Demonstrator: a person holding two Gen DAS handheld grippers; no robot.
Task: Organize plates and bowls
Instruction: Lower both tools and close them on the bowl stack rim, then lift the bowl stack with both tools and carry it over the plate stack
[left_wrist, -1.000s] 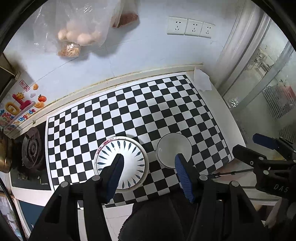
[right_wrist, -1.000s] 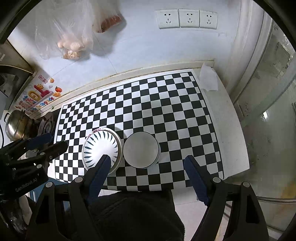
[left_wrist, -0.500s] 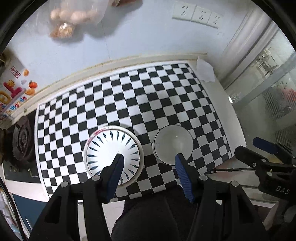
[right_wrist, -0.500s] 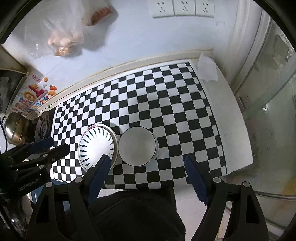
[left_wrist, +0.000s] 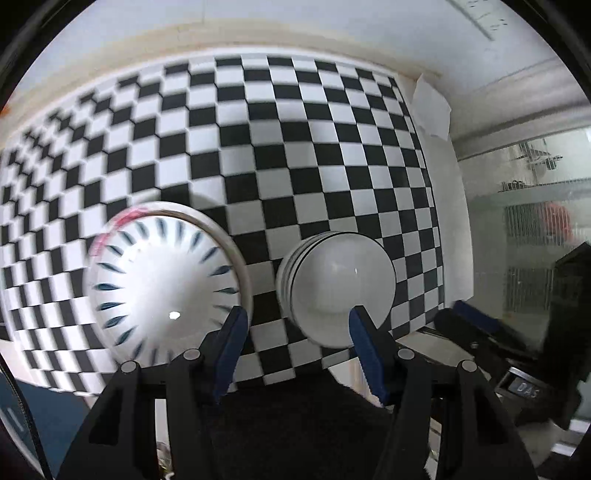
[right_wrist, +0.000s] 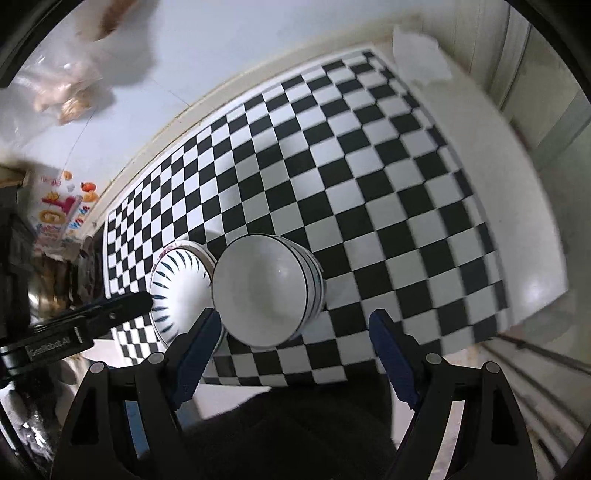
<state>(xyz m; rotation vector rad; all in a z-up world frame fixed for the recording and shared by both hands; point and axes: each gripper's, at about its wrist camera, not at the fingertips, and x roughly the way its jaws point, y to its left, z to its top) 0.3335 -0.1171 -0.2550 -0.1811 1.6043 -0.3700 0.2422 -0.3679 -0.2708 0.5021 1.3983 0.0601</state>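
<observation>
A checkered mat (right_wrist: 332, 177) covers the counter; paper (right_wrist: 421, 55) lies at its far corner, bags (right_wrist: 62, 92) hang beyond.

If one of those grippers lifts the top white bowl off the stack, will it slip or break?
The stack of plain white bowls looks like glossy, glazed ceramic, so probably slippery between the right gripper's open fingers. It is likely rigid, fairly heavy and breakable. The bowls sit nested, so the one beneath may drag along.

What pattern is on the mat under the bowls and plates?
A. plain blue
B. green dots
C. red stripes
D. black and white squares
D: the mat under the stack of white bowls and the stack of blue-patterned plates is a black and white checkerboard.
</observation>
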